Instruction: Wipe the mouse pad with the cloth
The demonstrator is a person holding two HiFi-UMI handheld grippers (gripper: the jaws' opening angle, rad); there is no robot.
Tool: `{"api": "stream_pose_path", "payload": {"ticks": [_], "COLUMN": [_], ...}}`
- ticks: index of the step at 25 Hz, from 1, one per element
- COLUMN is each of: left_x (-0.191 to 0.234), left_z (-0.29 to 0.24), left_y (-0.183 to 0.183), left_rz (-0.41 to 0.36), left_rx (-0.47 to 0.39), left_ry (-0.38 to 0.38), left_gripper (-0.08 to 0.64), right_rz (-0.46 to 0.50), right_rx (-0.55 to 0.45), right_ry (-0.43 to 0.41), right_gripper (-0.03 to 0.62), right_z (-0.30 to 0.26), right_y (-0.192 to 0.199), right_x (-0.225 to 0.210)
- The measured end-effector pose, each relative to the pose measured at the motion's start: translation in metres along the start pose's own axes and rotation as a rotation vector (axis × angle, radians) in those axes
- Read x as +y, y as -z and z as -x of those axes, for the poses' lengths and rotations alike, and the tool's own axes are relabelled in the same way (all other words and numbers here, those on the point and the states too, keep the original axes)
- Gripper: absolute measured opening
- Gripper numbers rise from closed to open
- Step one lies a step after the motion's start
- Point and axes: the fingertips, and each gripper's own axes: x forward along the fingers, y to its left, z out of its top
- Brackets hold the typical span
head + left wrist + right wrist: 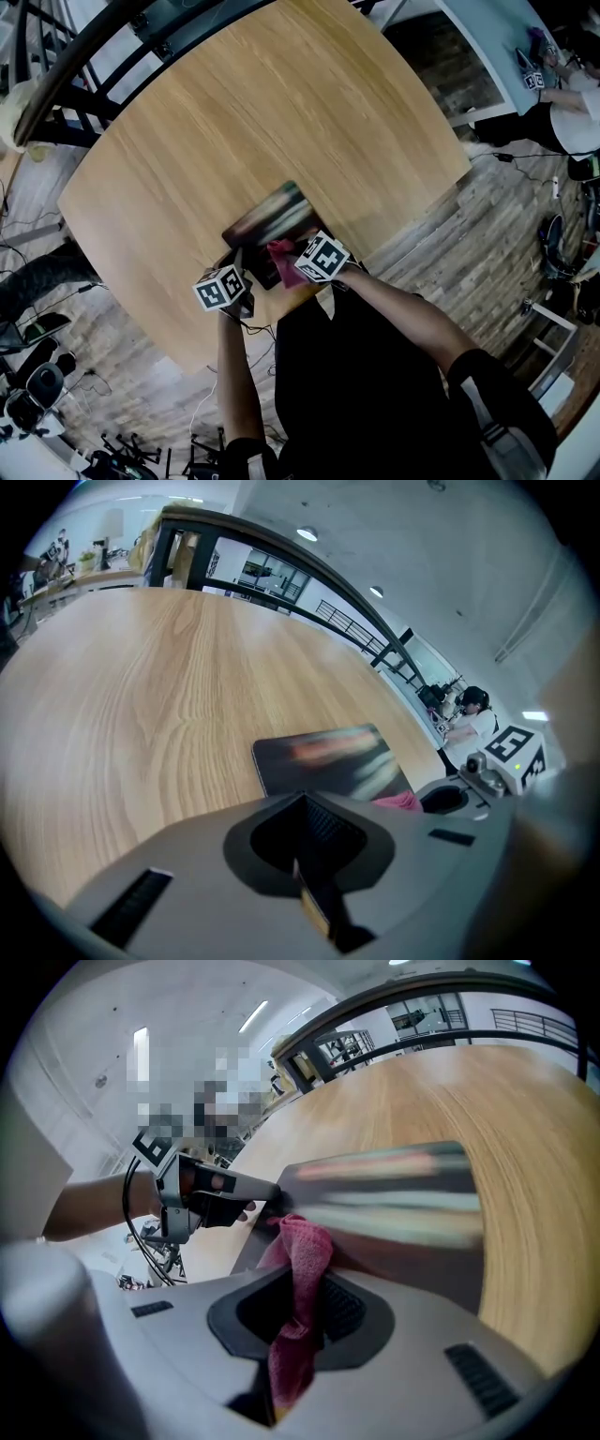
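Pinching the pink cloth (300,1251) tight in the right gripper (300,1312), pressing it onto the mouse pad (267,220) at the table's (234,112) near edge. Bracing the near-left corner with the left gripper (309,855), jaws closed, seemingly on the pad's edge. Needing flat, even strokes.

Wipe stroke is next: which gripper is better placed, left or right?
Right. The right gripper is shut on the pink cloth, right at the mouse pad. The left gripper has jaws together, no cloth, by the pad's corner.
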Motion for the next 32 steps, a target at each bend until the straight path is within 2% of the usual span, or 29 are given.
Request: {"api": "stream_pose_path", "payload": {"ticks": [13, 32], "left_x": [0.001, 0.002], "left_z": [0.001, 0.0], "left_y": [0.001, 0.002], "left_rz": [0.018, 0.044], "left_rx": [-0.017, -0.047], "left_ry": [-0.053, -0.099], "left_gripper": [0.023, 0.023], "right_rz": [-0.018, -0.023], "right_rx": [-0.011, -0.006], "right_ry": [0.037, 0.175], "right_gripper": [0.065, 0.072], "right_z": [0.034, 0.079], "right_y": [0.01, 0.022], "right_x": [-0.044, -0.103]}}
